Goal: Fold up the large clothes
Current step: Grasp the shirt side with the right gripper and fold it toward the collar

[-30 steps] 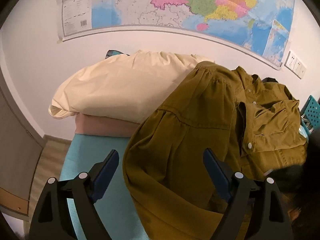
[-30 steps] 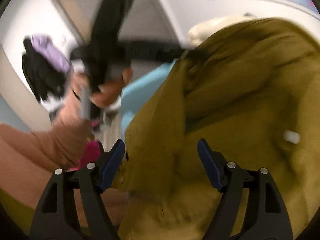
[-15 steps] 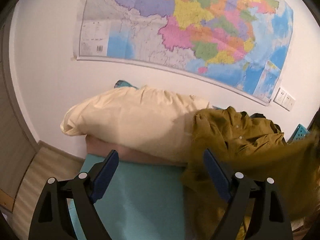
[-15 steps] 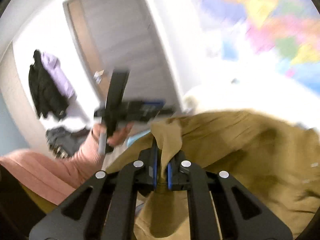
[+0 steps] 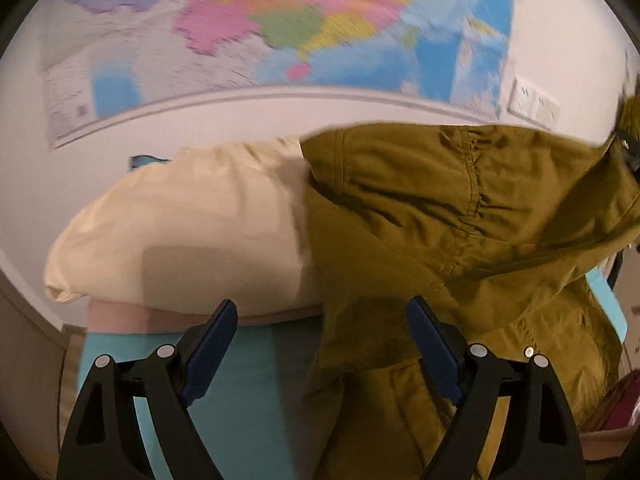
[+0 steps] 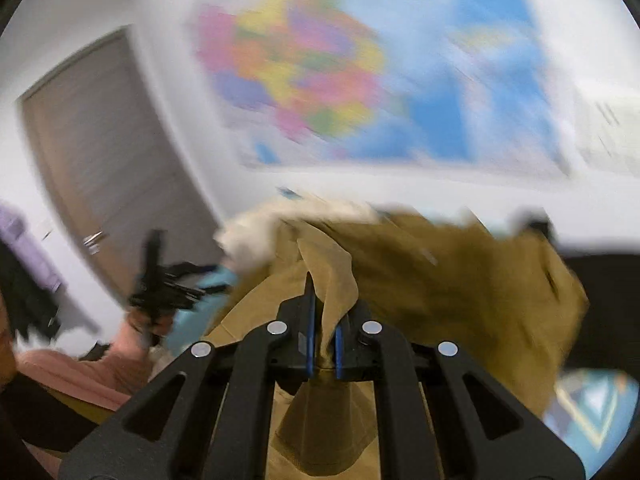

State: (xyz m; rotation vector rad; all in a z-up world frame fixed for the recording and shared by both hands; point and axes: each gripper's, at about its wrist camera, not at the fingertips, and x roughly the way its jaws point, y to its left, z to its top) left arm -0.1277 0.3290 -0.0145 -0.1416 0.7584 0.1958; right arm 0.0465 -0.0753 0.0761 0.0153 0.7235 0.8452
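Observation:
An olive-green jacket (image 5: 460, 216) hangs lifted across the right half of the left wrist view, draped partly over the teal table (image 5: 240, 392). My left gripper (image 5: 322, 354) stands open above the table; the jacket's lower edge lies beyond its right finger, with nothing pinched. In the right wrist view, my right gripper (image 6: 322, 344) is shut on a fold of the jacket (image 6: 460, 280), which rises between the blue pads and trails away to the right. The left gripper (image 6: 160, 284) and the hand holding it show blurred at the left.
A cream garment (image 5: 192, 232) lies piled on a pink one (image 5: 116, 318) at the table's far end, against the wall with a large map (image 5: 280, 28). A grey door (image 6: 104, 160) stands at left. A dark red bin (image 5: 616, 412) sits at lower right.
My right gripper closed on the jacket's fabric and swung up, lifting the jacket off the table. The left gripper shifted while staying open, and the jacket now hangs higher across its view.

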